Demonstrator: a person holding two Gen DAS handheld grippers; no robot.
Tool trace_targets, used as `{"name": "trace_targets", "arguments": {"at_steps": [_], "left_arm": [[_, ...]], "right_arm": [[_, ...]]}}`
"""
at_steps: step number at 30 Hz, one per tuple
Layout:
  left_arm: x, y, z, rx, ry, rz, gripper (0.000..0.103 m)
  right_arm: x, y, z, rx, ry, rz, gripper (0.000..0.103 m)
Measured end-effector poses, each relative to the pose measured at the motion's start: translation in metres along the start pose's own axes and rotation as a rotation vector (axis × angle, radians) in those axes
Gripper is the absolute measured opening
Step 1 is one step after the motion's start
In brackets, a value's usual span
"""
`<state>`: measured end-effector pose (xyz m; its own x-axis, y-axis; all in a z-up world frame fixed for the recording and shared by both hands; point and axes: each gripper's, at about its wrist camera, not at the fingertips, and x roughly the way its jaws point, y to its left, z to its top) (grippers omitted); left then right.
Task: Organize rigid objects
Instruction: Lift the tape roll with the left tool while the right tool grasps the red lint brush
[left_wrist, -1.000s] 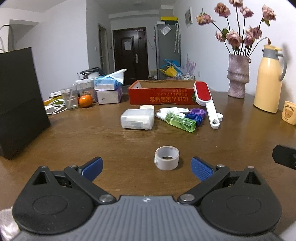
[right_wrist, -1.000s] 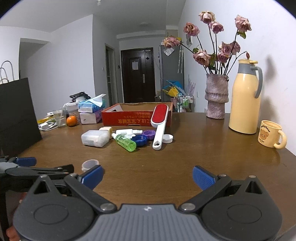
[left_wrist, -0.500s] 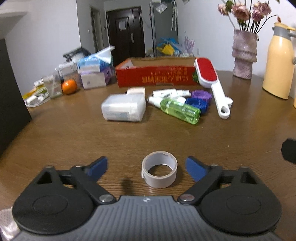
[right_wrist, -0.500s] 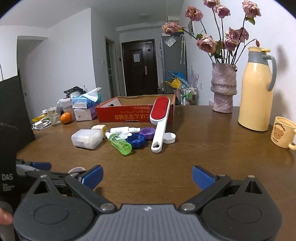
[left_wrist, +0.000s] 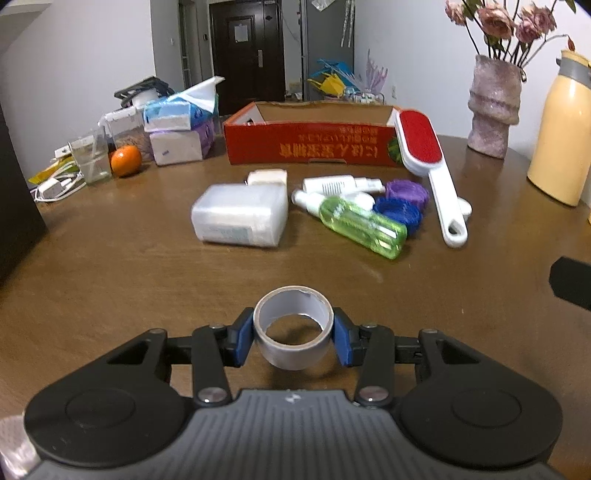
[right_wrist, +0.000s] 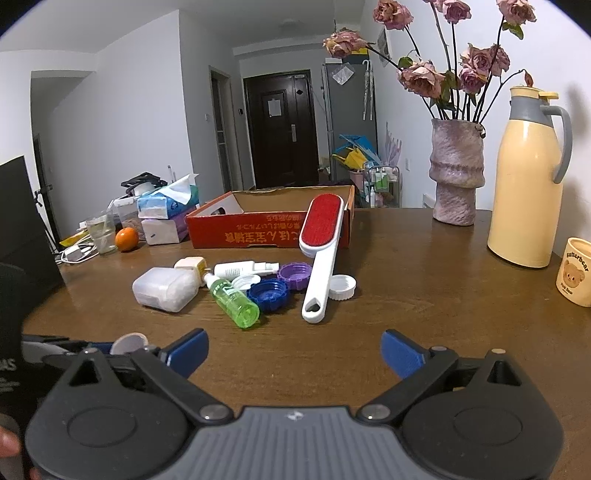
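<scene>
A grey tape roll (left_wrist: 293, 326) lies flat on the brown table (left_wrist: 110, 280). My left gripper (left_wrist: 293, 339) is closing on it, with both blue pads (left_wrist: 242, 341) against its sides. In the right wrist view the roll (right_wrist: 129, 341) peeks out at the lower left. My right gripper (right_wrist: 295, 349) is open with nothing between its fingers, and hovers over bare table. Ahead lie a green spray bottle (left_wrist: 362, 225), a white plastic case (left_wrist: 240, 216), a blue cap (left_wrist: 399, 214), a purple cap (left_wrist: 408, 190) and a red lint brush (left_wrist: 428, 158). The brush leans on an open red cardboard box (left_wrist: 310, 147).
A vase of dried roses (right_wrist: 456, 177), a yellow thermos jug (right_wrist: 526, 184) and a bear mug (right_wrist: 574, 271) stand at the right. Tissue packs (left_wrist: 177, 125), an orange (left_wrist: 125, 160), a glass (left_wrist: 90, 160) and a black bag (left_wrist: 14, 206) sit at the left.
My left gripper moved forward over the tape roll and its jaws came in from wide open onto the roll's sides. The right gripper moved closer to the pile, still open.
</scene>
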<state>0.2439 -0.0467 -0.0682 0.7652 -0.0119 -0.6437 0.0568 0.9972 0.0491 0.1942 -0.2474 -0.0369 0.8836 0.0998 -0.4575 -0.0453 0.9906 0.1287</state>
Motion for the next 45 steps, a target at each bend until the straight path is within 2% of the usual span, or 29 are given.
{"name": "trace_targets", "arguments": {"at_steps": [13,28,34,43,44,45], "left_arm": [[0.000,0.012,0.048,-0.017,-0.073,0.017,0.045],[0.037,0.025,0.082,-0.063,-0.102,0.049,0.045],[0.051,0.031,0.094,-0.081,-0.115,0.069,0.045],[0.069,0.038,0.102,-0.091,-0.090,0.088,0.045],[0.070,0.038,0.103,-0.091,-0.089,0.090,0.045],[0.072,0.039,0.103,-0.092,-0.087,0.092,0.045]], "right_arm": [[0.038,0.000,0.037,-0.003,-0.032,-0.020,0.099],[0.136,-0.008,0.068,0.058,-0.061,-0.088,0.093],[0.186,-0.016,0.082,0.090,-0.018,-0.126,0.089],[0.245,-0.023,0.095,0.132,0.046,-0.187,0.089],[0.248,-0.022,0.096,0.131,0.046,-0.188,0.086],[0.251,-0.021,0.098,0.130,0.047,-0.190,0.077]]}}
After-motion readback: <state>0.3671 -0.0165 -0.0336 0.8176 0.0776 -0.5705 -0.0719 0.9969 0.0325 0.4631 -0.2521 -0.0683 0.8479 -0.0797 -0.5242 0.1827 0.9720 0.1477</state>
